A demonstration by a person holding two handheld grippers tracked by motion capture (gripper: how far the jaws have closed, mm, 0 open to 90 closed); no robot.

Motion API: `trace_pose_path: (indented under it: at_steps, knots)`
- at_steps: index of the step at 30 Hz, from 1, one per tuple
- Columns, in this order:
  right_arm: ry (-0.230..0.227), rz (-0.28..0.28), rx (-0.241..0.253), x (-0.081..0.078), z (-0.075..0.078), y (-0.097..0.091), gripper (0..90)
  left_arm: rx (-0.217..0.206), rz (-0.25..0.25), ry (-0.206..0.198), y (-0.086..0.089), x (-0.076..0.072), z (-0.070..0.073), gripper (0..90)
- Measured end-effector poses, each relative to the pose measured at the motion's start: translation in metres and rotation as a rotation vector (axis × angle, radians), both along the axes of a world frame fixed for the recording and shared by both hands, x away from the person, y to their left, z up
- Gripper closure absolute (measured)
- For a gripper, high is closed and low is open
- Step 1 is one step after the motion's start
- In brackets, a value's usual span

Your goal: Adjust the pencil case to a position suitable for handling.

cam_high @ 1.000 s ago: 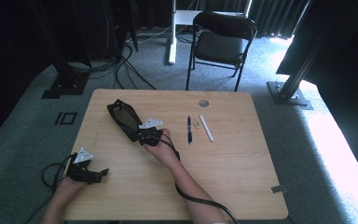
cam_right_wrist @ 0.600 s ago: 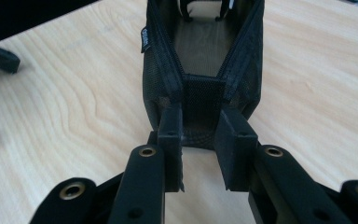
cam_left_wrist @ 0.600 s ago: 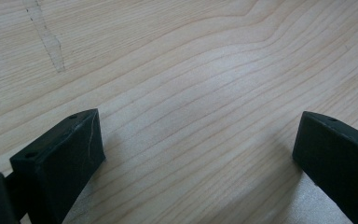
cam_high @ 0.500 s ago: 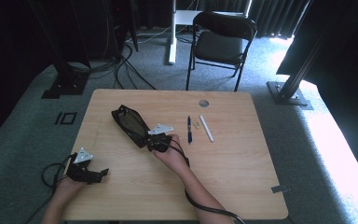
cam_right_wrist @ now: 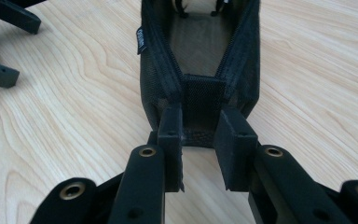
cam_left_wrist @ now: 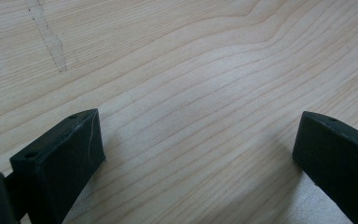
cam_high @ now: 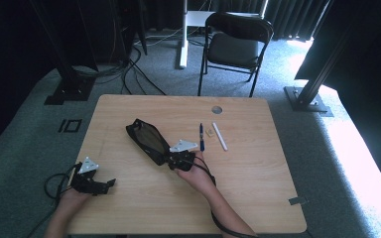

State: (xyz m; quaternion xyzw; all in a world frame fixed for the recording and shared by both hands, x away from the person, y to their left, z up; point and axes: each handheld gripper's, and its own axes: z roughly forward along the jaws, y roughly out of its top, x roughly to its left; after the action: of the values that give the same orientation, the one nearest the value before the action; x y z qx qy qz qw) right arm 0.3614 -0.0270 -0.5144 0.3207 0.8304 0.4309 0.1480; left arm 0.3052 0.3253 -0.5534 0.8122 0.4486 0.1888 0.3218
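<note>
Left tool [cam_high: 110, 183] rests at the tabletop's [cam_high: 258, 163] near left edge, jaws spread wide, nothing between them. Black mesh pouch [cam_high: 148, 141] lies open left of centre. Right tool [cam_right_wrist: 200, 140] is clenched on the pouch's end tab. A pen [cam_high: 201, 137] and white marker [cam_high: 220, 136] lie just beyond.

Grey carpet [cam_high: 357, 163], black folding chair [cam_high: 234, 47]

black mesh pouch [cam_high: 147, 141], unzipped and gaping, lying diagonally on the wooden table's left-centre
</note>
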Motion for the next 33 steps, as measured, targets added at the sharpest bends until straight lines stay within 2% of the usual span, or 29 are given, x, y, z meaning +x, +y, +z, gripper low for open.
trace_pose_path:
  at_steps: [4,16,18,19,21,33]
  knots:
    - [0.014,0.0,0.008,-0.007,0.0,-0.013,72.8,0.0,0.0,0.0,0.0,0.0,0.0,2.1]
    - [0.011,0.004,-0.02,-0.032,0.001,-0.049,72.8,0.0,0.0,0.0,0.0,0.0,0.0,2.1]
    - [0.021,-0.003,-0.002,-0.037,0.001,-0.056,72.8,0.0,0.0,0.0,0.0,0.0,0.0,2.1]
    - [0.014,-0.004,-0.016,-0.039,0.0,-0.059,72.8,0.0,0.0,0.0,0.0,0.0,0.0,2.1]
    - [0.023,-0.008,-0.003,-0.044,-0.001,-0.066,72.8,0.0,0.0,0.0,0.0,0.0,0.0,2.1]
    - [0.03,-0.049,0.009,-0.071,-0.004,-0.105,72.7,0.0,0.0,0.0,0.0,0.0,0.0,2.1]
